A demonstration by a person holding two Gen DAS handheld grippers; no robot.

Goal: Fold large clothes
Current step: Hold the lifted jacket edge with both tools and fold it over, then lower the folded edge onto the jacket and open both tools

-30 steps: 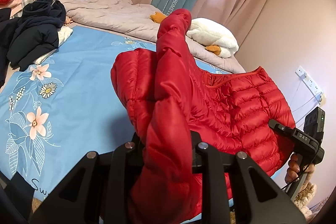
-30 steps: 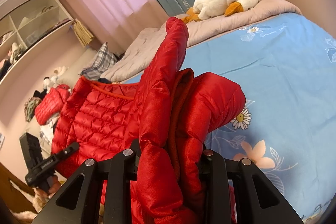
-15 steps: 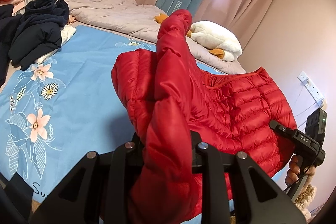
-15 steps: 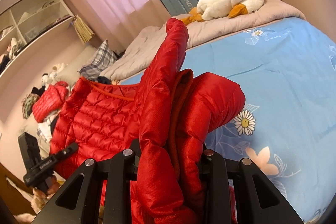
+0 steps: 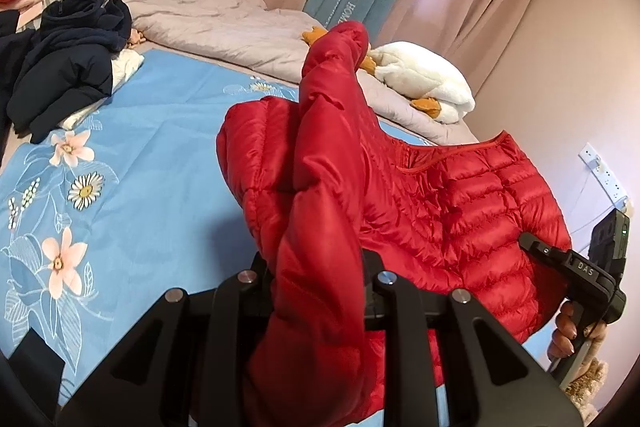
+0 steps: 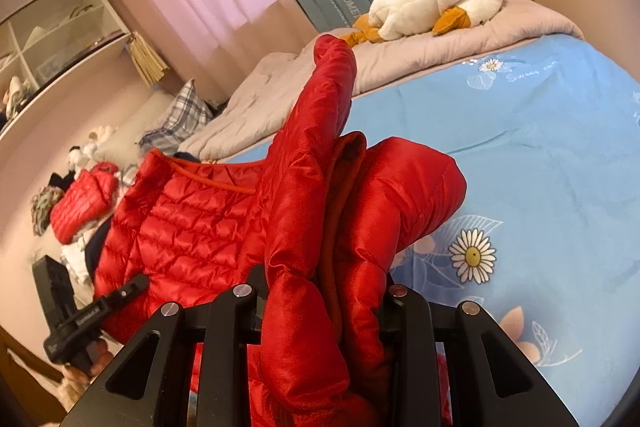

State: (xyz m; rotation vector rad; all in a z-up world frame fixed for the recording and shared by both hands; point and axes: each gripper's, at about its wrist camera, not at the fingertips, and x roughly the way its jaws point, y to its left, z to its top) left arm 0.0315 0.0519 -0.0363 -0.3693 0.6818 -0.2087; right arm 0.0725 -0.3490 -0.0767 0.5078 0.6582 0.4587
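Note:
A red quilted puffer jacket [image 5: 460, 211] hangs stretched between my two grippers above the blue floral bedsheet [image 5: 152, 131]. My left gripper [image 5: 320, 283] is shut on a bunched fold of the jacket, which stands up between its jaws. My right gripper [image 6: 324, 291] is shut on another bunched fold of the jacket [image 6: 192, 223]. Each gripper shows in the other's view, the right one [image 5: 576, 267] at the jacket's far edge and the left one [image 6: 92, 315] likewise. The fabric hides all the fingertips.
A pile of dark navy clothes [image 5: 68, 67] lies at the sheet's left. A grey duvet [image 5: 224, 27] and a white plush goose [image 5: 424, 83] lie at the bed's far side. Another red jacket [image 6: 84, 199] sits on a clothes pile. A wall socket [image 5: 604, 175] is at right.
Both grippers keep their hold on the jacket. The views have shifted slightly, with the bed and goose sliding a little in frame. The jacket's shape is unchanged.

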